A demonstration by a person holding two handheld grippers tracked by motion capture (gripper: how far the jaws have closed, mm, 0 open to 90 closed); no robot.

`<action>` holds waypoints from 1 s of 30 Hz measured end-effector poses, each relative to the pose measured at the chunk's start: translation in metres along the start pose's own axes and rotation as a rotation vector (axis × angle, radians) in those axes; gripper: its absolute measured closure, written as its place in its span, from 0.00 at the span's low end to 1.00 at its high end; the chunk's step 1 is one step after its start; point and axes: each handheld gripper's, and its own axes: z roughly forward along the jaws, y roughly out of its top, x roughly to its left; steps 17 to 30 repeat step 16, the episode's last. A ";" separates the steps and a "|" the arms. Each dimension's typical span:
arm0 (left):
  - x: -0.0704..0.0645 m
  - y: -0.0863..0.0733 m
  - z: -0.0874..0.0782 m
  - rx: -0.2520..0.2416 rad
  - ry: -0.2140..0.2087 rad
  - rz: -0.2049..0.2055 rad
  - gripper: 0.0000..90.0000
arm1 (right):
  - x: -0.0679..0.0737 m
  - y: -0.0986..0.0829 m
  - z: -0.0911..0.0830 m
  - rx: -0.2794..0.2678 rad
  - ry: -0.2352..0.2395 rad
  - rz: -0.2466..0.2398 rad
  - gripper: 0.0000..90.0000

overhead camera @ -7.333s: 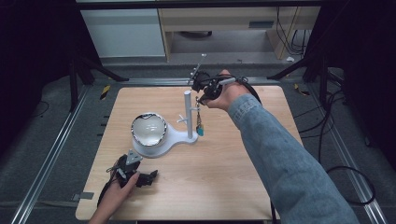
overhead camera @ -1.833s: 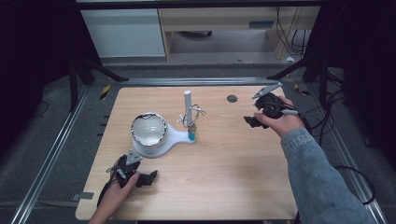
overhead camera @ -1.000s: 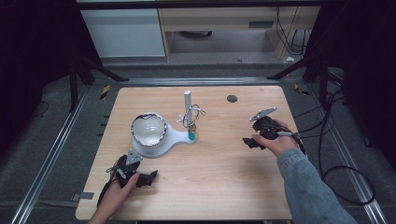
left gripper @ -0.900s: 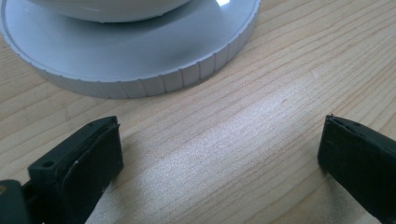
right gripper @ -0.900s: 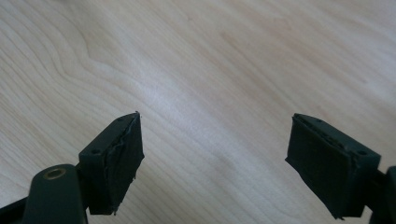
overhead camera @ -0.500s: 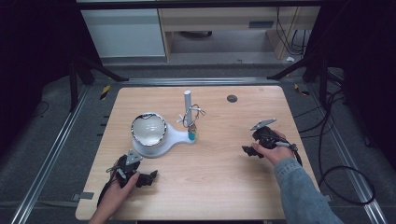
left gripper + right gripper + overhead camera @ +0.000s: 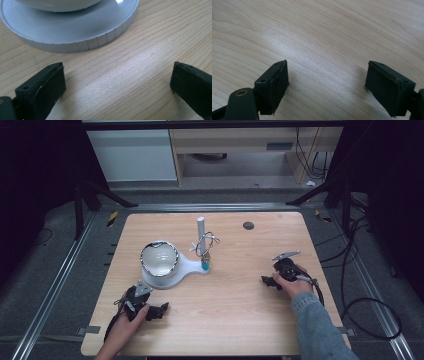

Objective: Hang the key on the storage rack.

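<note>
A white stand (image 7: 192, 267) sits mid-table, with a shiny round bowl (image 7: 159, 258) on its wide end and an upright post (image 7: 201, 227) on the other. A small bundle of cords with a teal piece (image 7: 205, 254) hangs from the post. My left gripper (image 7: 159, 310) rests on the wood near the front left, open, a hand's width in front of the stand. In the left gripper view (image 7: 117, 87) the stand's ribbed round base (image 7: 75, 35) lies just beyond the jaws. My right gripper (image 7: 268, 281) lies low at the right, open over bare wood (image 7: 327, 85).
A small dark disc (image 7: 248, 225) lies near the table's far edge. Black cables (image 7: 350, 285) trail off the right side. The table (image 7: 235, 330) stands between metal rails, with a cabinet and shelf beyond its far edge.
My right gripper has left the post and come back toward the near right of the table, sinking to the wood. The bundle stays hanging on the post. The left gripper has not moved.
</note>
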 end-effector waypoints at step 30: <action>0.000 0.000 0.000 0.000 0.000 0.000 0.00 | -0.001 -0.019 0.007 -0.157 -0.042 0.026 0.10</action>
